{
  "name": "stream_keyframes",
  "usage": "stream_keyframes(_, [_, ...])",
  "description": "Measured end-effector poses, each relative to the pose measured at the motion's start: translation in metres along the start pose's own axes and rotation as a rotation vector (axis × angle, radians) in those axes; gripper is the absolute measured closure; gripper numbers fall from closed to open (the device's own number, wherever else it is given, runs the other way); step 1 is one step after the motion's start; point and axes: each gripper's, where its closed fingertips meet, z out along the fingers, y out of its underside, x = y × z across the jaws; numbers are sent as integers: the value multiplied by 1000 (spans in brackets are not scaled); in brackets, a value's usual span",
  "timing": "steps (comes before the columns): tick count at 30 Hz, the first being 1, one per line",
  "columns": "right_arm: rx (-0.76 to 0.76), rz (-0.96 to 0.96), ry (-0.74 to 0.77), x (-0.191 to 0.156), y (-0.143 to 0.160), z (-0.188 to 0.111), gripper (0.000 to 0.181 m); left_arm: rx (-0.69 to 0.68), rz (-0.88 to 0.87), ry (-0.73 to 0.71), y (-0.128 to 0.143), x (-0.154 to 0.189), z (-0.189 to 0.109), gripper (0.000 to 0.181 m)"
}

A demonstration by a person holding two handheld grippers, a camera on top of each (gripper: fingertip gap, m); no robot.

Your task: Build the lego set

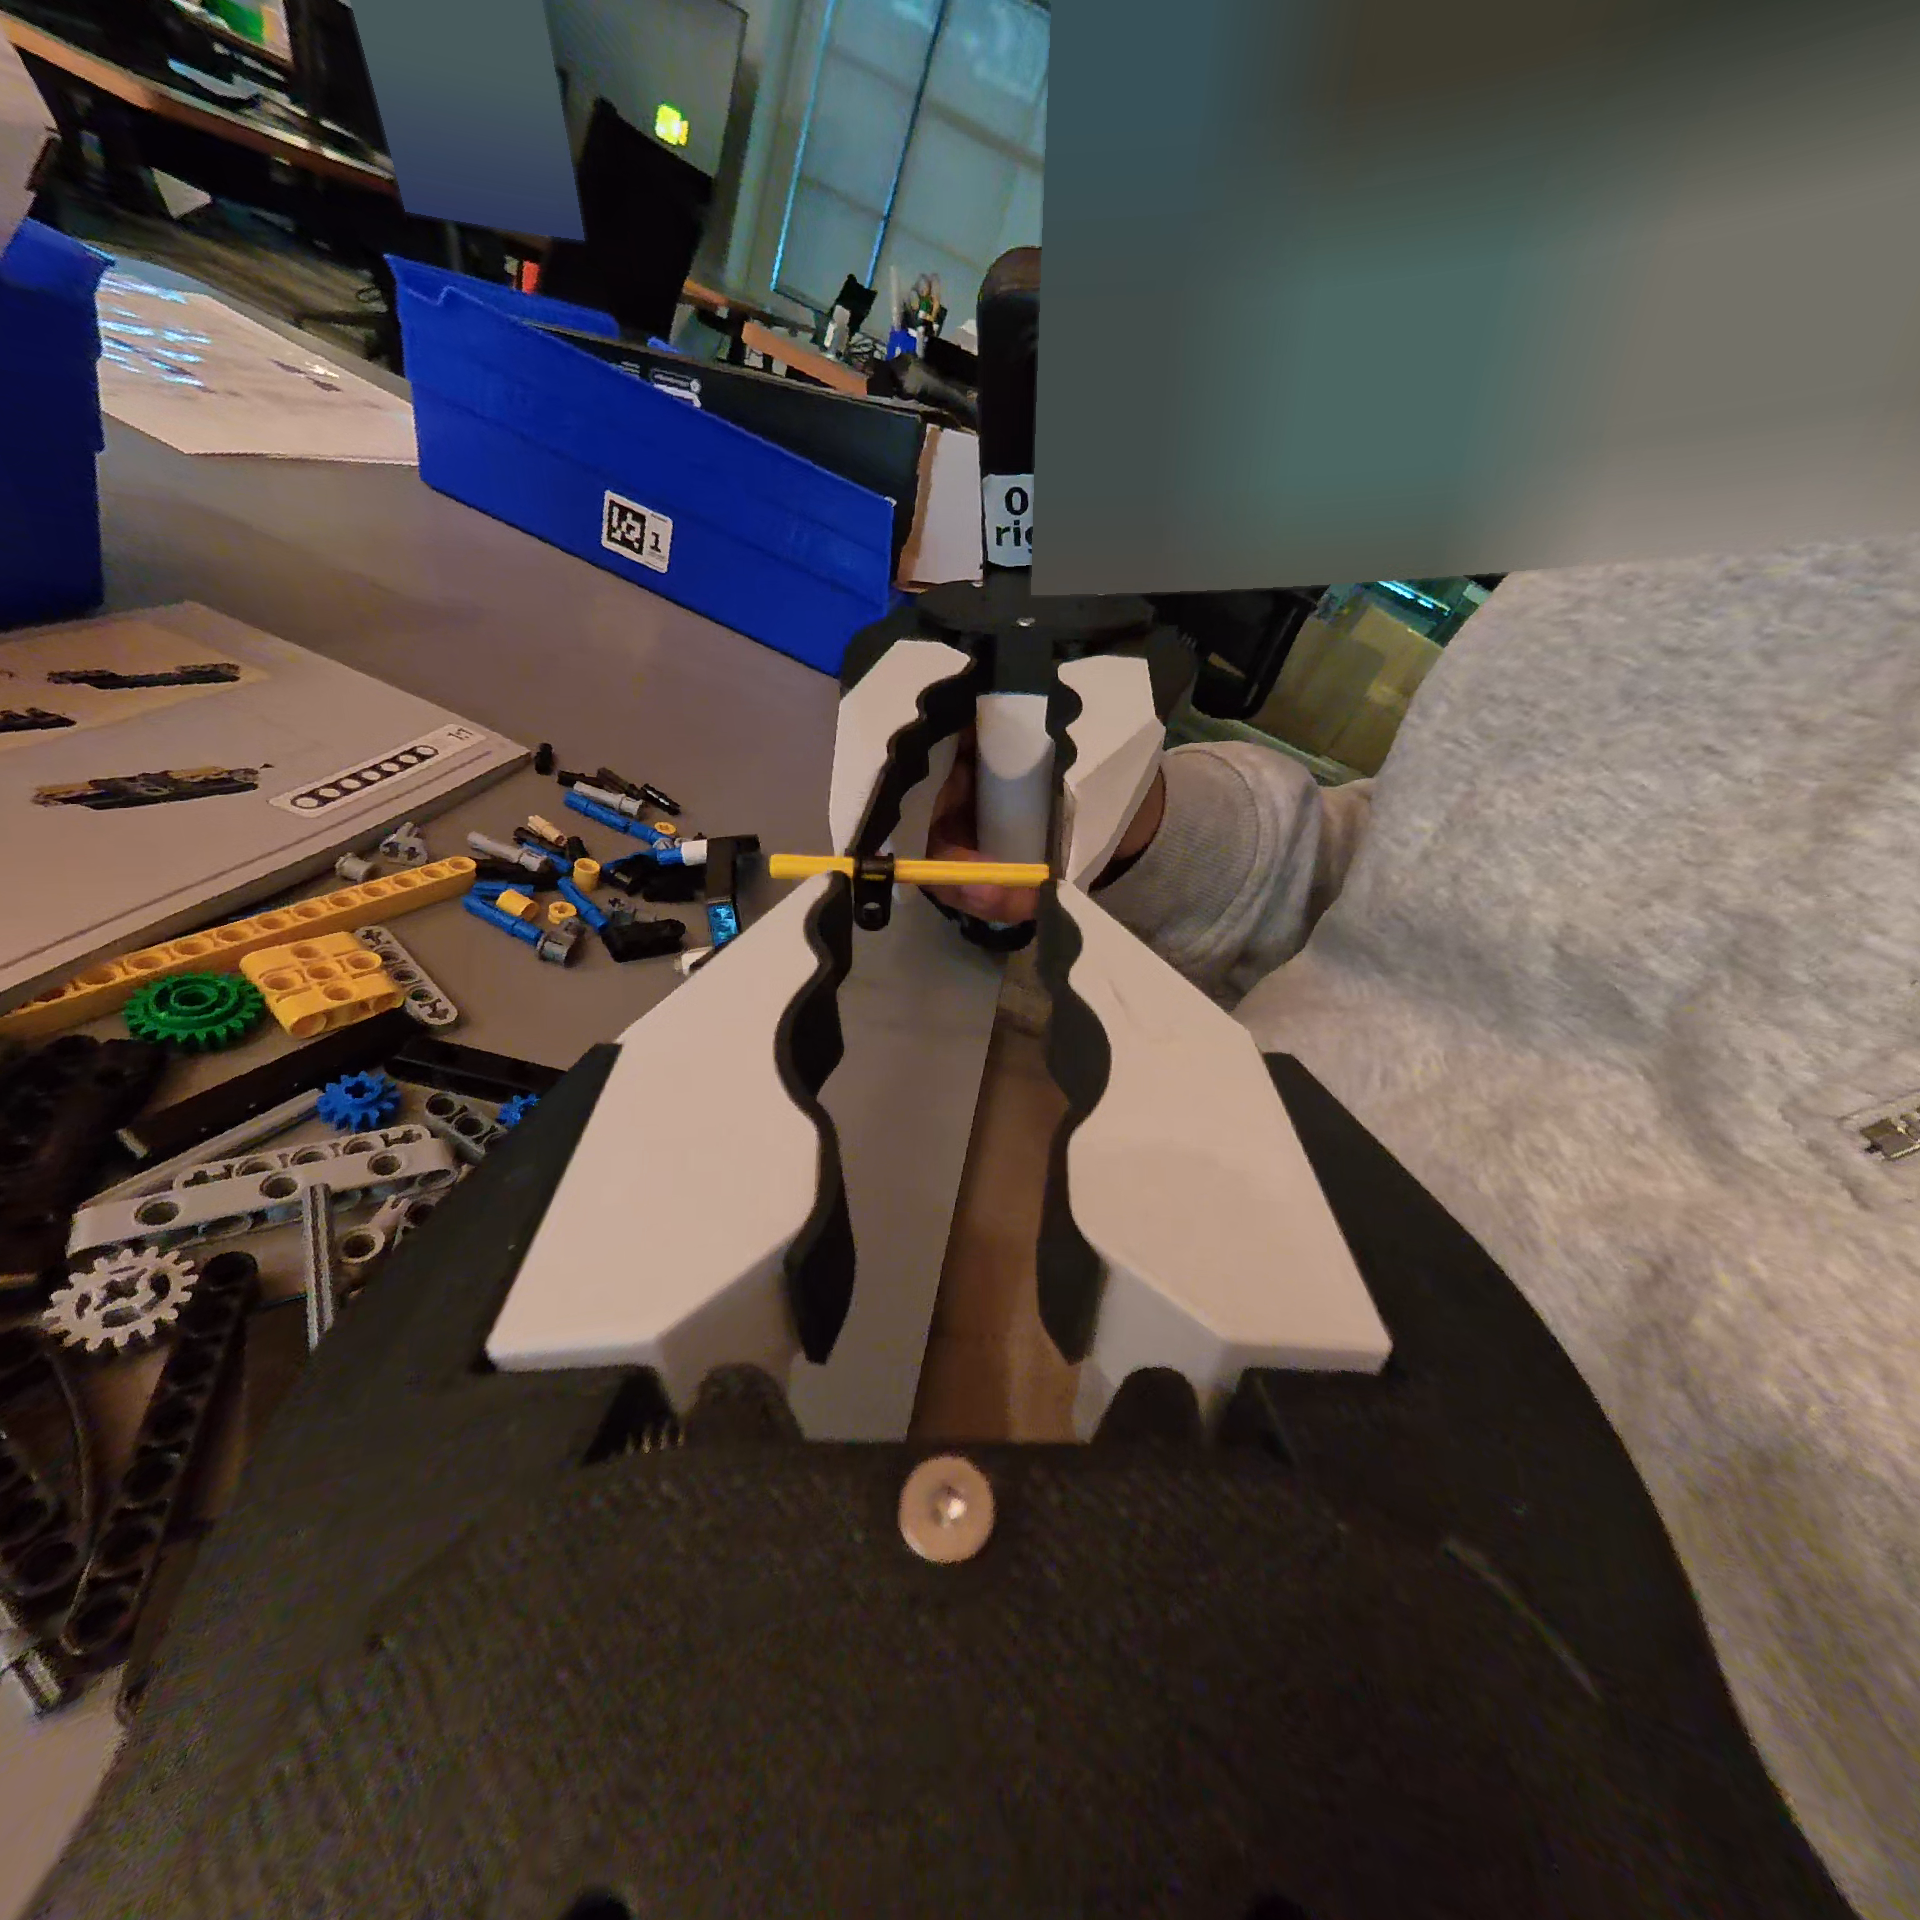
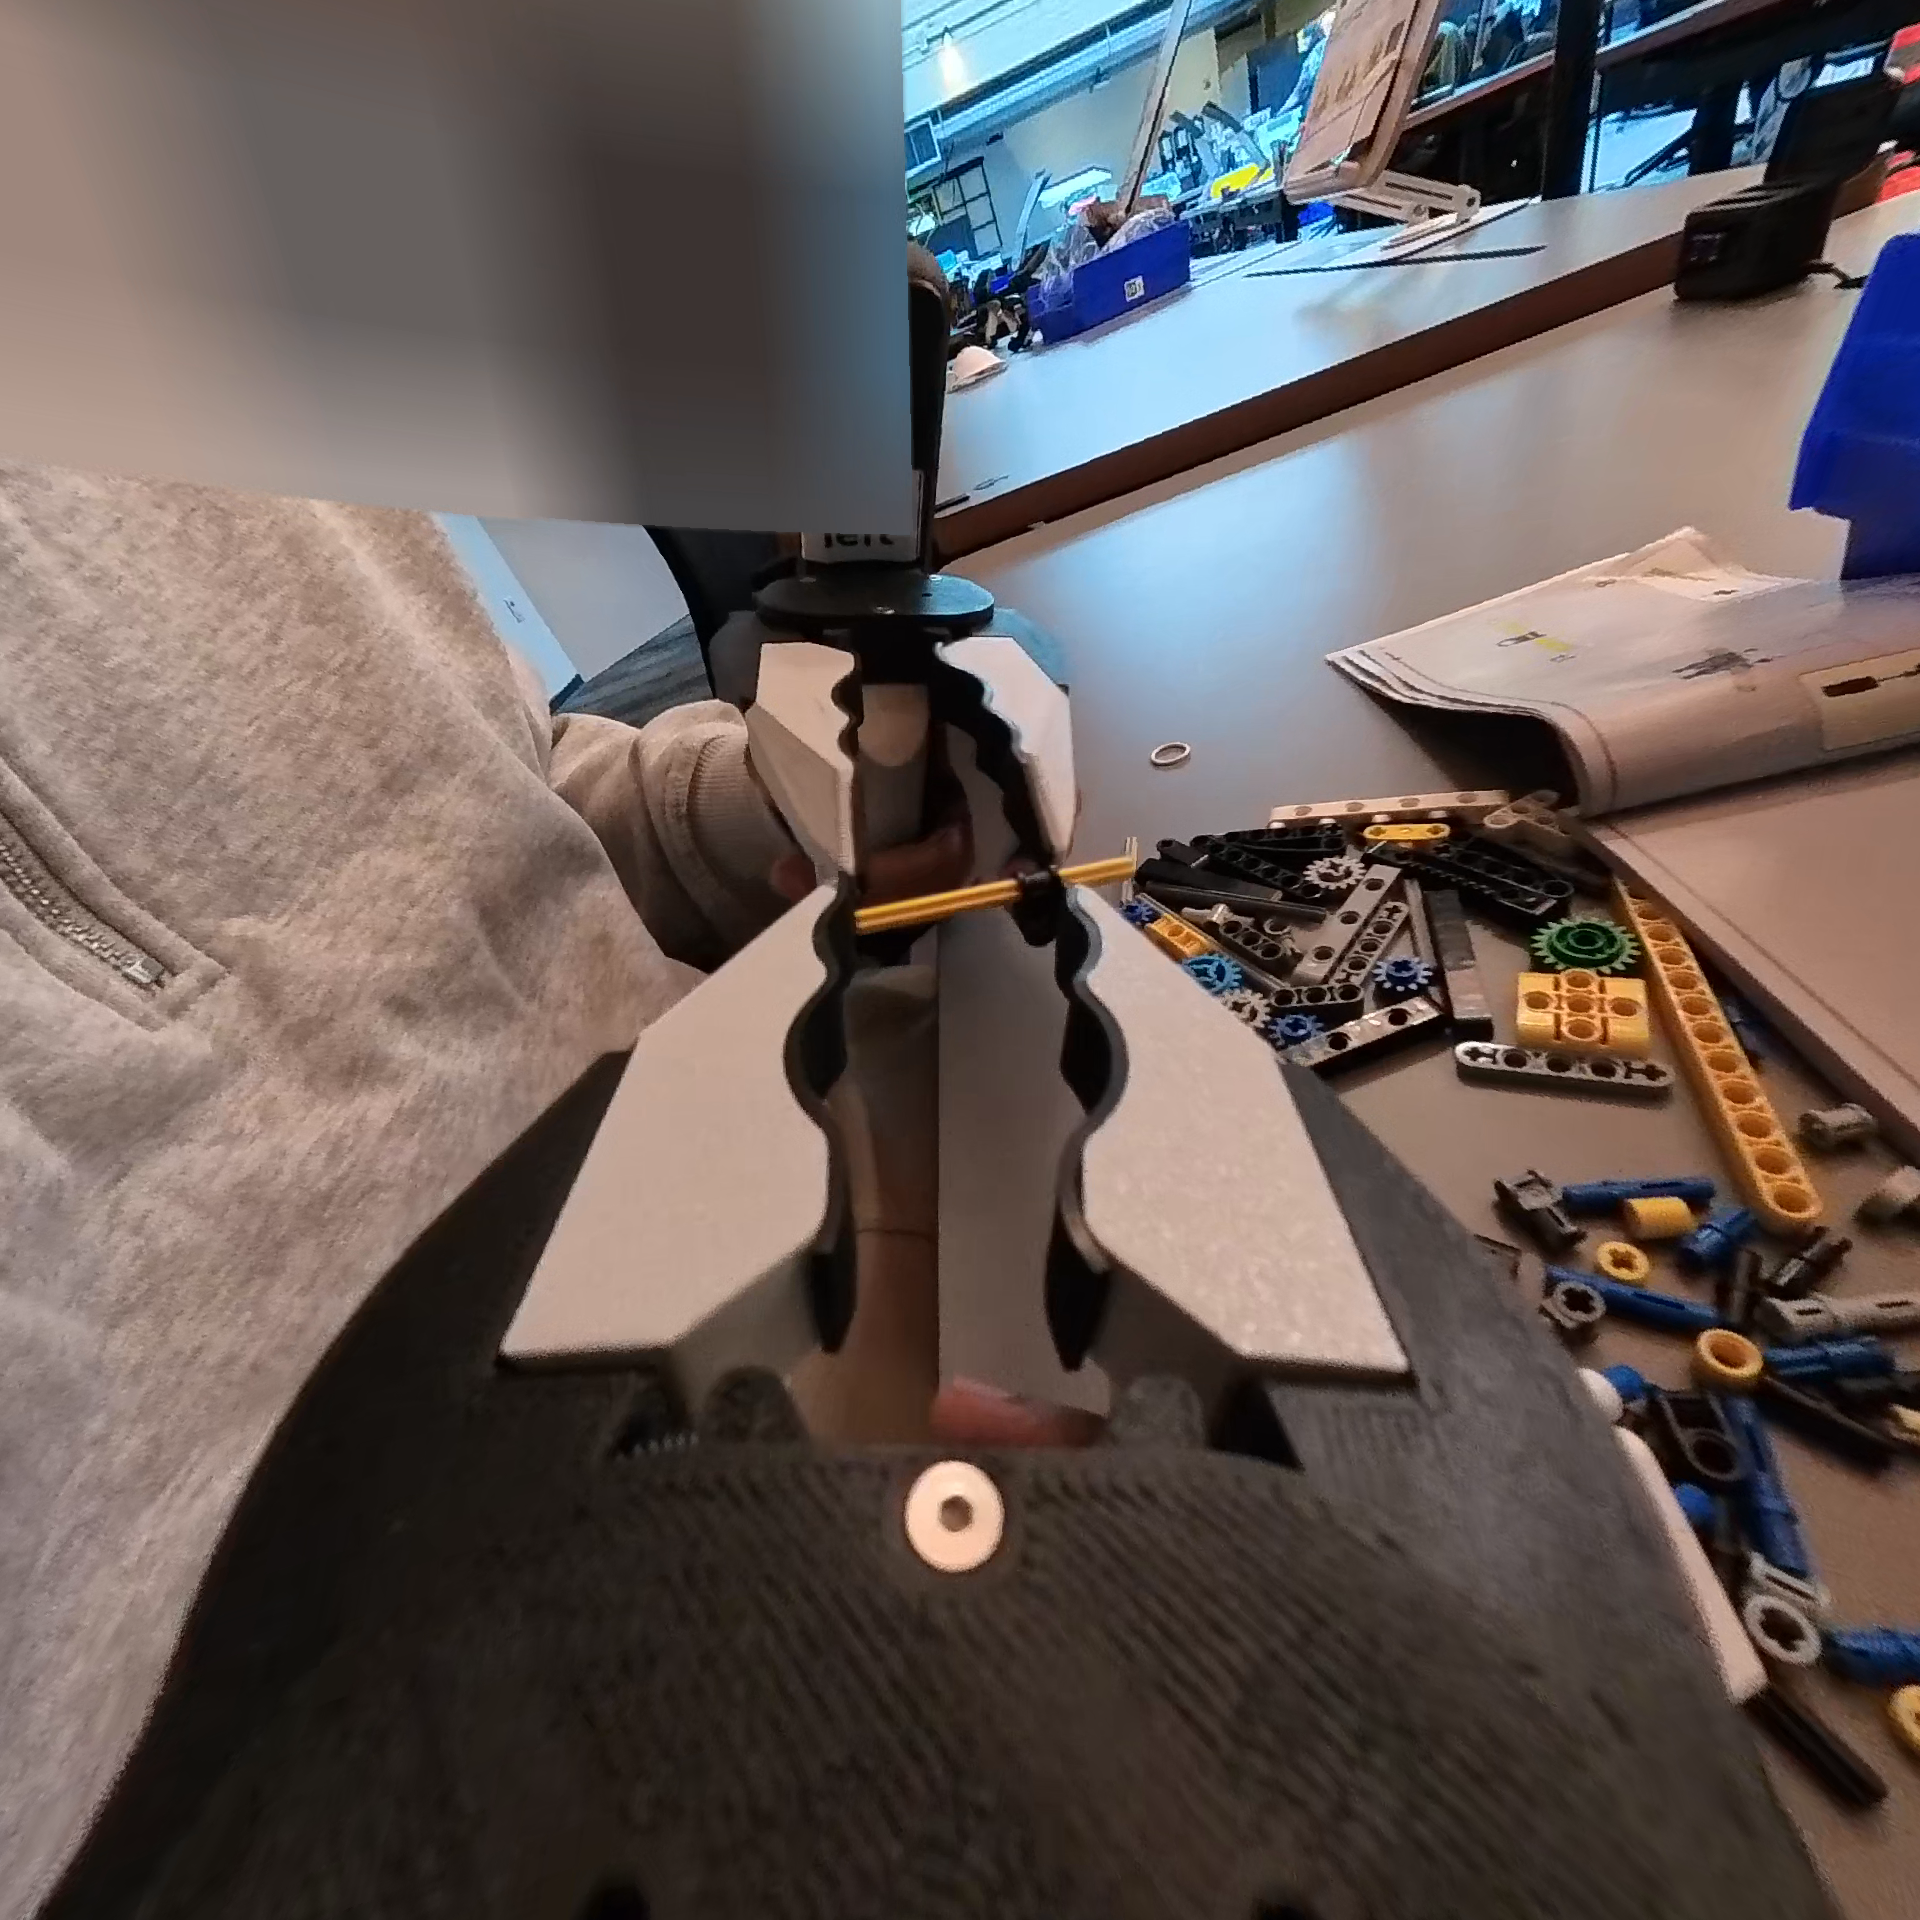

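My two grippers face each other tip to tip above the table's near edge. A yellow axle (image 1: 935,871) with a black connector (image 1: 875,896) on it hangs crosswise in the air where the tips meet. My left gripper (image 1: 940,885) has its jaws part-way apart, with the axle spanning them. The right gripper (image 1: 954,868) comes in from the far side. In the right wrist view the axle (image 2: 945,900) and connector (image 2: 1037,891) span my right gripper (image 2: 948,906) the same way, opposite the left gripper (image 2: 948,871). Which fingers clamp the axle is hidden.
Loose parts lie on the grey table (image 1: 582,634): a long yellow beam (image 1: 249,935), green gear (image 1: 192,1008), yellow plate (image 1: 322,977), blue pins (image 1: 540,914), grey and black beams (image 1: 260,1184). An instruction booklet (image 1: 208,748) and a blue bin (image 1: 644,468) lie beyond. A person's grey sleeve (image 1: 1558,935) fills the right. My two grippers' fingertips are within a few centimetres of each other.
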Motion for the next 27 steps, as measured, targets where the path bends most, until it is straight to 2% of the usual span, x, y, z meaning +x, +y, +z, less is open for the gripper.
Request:
stream_keyframes(2, [-14,-9,15,2,2,0,144,-1,-8,48,0,7,0,130])
stream_keyframes(5, [-13,-8,10,2,2,0,144,-32,9,24,5,4,3,126])
stream_keyframes(8, [-18,-10,12,1,3,1,144,-43,29,23,7,6,5,128])
stream_keyframes(11, [-15,-6,12,1,2,1,144,-41,59,-20,6,2,5,138])
stream_keyframes(27, [-34,7,21,3,5,0,144,-47,68,-38,8,-1,7,138])
